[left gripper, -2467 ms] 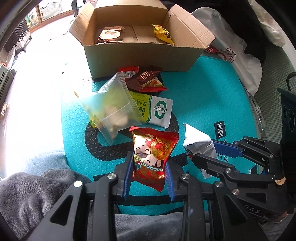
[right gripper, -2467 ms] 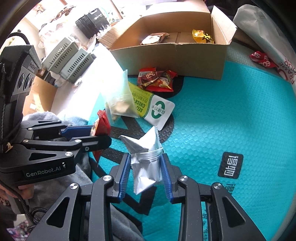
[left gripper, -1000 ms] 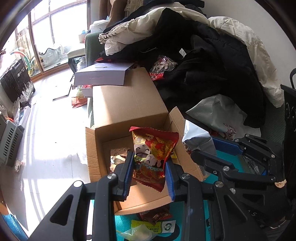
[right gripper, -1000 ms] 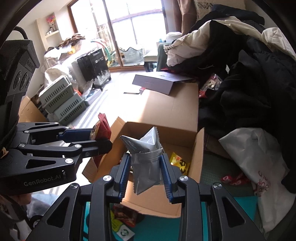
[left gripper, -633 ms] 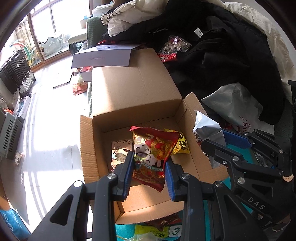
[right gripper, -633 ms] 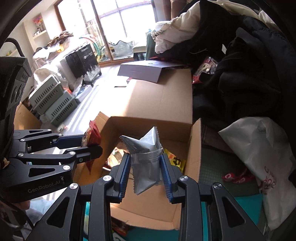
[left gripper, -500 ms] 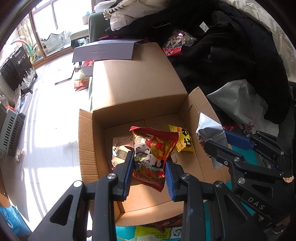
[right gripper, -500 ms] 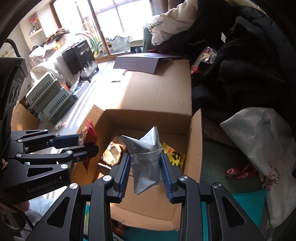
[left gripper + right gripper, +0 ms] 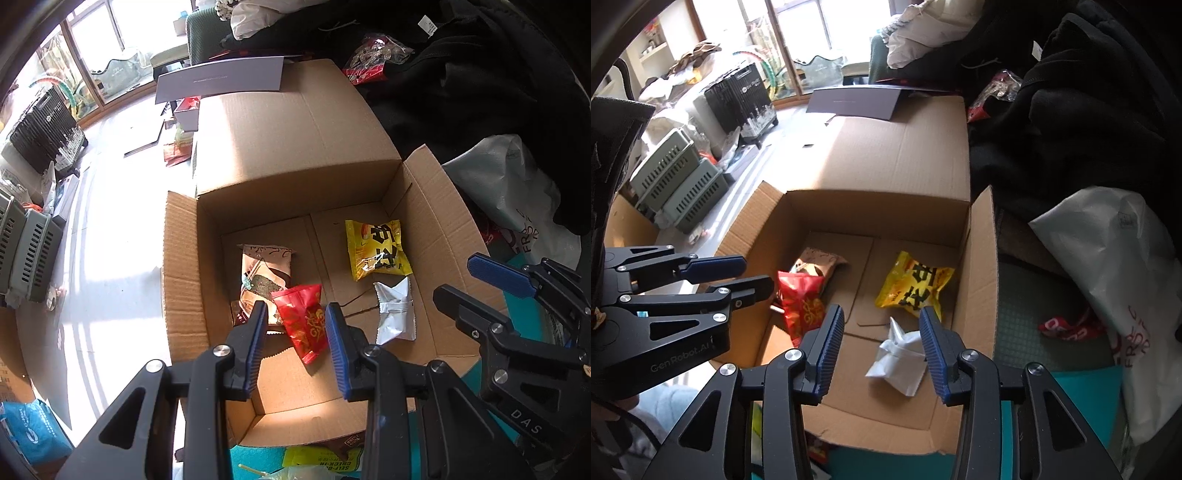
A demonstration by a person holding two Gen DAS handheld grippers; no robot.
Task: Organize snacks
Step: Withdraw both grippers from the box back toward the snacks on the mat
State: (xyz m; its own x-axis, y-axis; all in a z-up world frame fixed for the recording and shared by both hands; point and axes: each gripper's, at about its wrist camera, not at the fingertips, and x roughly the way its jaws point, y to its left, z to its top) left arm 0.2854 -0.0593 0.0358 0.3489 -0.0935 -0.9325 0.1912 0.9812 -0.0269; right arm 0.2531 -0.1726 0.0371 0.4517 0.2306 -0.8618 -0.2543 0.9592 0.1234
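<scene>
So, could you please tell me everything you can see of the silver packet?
The silver packet is a small, crinkled foil-like pouch with serrated end seals, shut as far as shows. It lies loose on the floor of the box, near its right wall, just below the yellow packet. The right gripper hangs open above it, jaws just widened, touching nothing.

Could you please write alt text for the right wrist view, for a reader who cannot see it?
The right gripper, jaws open, hovers over an open cardboard box where a silver packet lies below it. A yellow packet and a red packet also lie inside; the left gripper reaches in from the left.
</scene>
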